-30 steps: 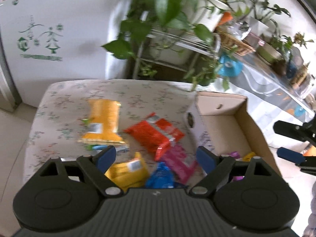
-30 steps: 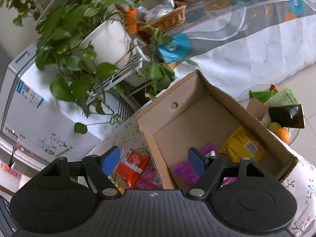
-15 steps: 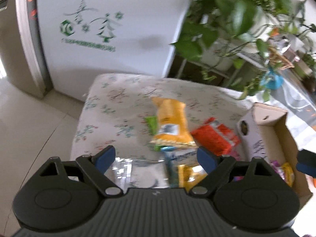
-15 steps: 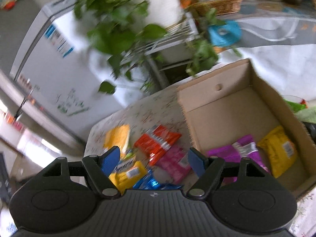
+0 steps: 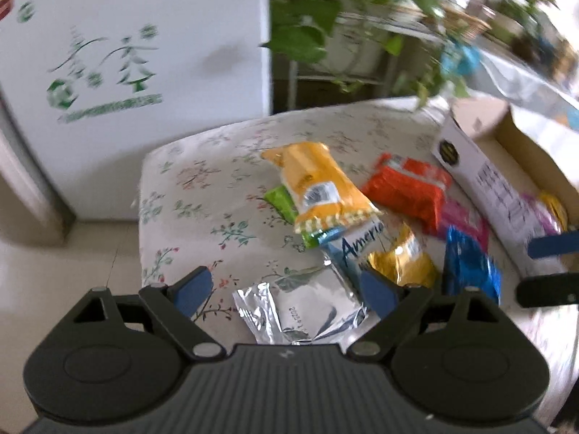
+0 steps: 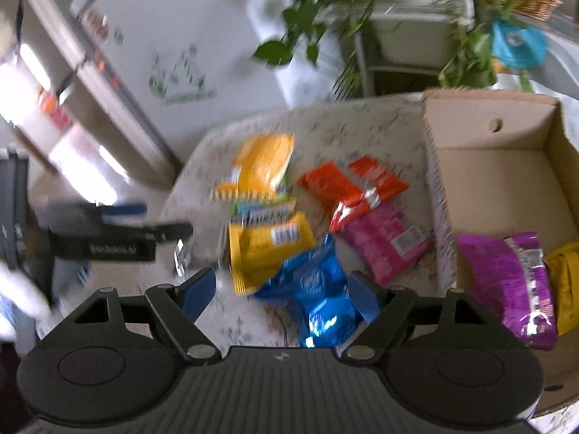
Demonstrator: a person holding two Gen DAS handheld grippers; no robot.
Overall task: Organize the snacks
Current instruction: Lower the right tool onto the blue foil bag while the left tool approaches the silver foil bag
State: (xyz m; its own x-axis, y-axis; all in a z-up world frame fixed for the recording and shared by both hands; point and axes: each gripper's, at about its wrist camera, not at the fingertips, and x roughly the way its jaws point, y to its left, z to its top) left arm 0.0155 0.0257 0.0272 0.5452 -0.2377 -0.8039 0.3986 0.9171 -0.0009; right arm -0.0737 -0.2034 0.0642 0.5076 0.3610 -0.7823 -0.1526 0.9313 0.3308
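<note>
Loose snack packets lie mid-table on a floral-cloth table (image 5: 188, 195). The left claw (image 5: 286, 289) stands spread above a crinkled silver foil packet (image 5: 300, 303). The right claw (image 6: 280, 289), opening, hangs over a shiny blue packet (image 6: 315, 289). At the right edge, an open cardboard box (image 6: 506, 166) holds a purple packet (image 6: 506, 282) and a yellow packet (image 6: 564, 282).

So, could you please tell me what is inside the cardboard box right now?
Inside the cardboard box lie a purple packet and a yellow packet, partly cut off by the frame edge. The gripper hides the near corner.

Table (image 5: 188, 195): white cloth, floral print in green and red. Packets: orange-yellow (image 5: 318, 184), red-orange (image 5: 405, 188), pink (image 6: 383, 242), blue foil (image 6: 318, 289), silver foil (image 5: 304, 307), green (image 5: 282, 202). Cardboard box (image 6: 506, 166): plain brown inside, holding a purple packet (image 6: 510, 282). Tongs: black, blue pads (image 5: 191, 291).
</note>
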